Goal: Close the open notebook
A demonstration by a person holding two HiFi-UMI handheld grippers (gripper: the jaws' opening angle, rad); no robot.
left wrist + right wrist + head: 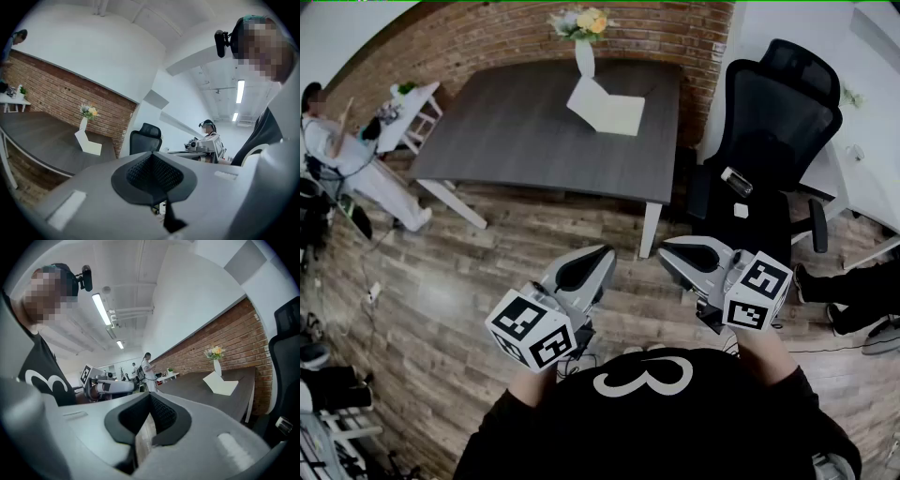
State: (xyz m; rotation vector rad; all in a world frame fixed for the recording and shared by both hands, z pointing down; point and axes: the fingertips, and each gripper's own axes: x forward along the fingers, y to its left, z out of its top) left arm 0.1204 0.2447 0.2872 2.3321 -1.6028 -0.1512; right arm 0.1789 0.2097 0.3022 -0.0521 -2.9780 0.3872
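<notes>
Fingers of the left gripper (602, 253) and the right gripper (667, 247) are clenched on nothing. The likely trouble is that the open notebook (607, 110) has one leaf raised just beside the flower vase (584, 56), so a careless push could tip the vase or skid the notebook across the desk (516, 131). It lies toward the desk's far edge, well apart from both pairs of fingers.

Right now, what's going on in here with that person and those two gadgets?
A person stands holding a tool in each hand: the left tool and the right tool. Both are empty, with their jaws together, held in front of the chest. The white notebook lies open on the dark table ahead, beside a vase of flowers. Neither tool is near it, so closing it has not begun.
</notes>
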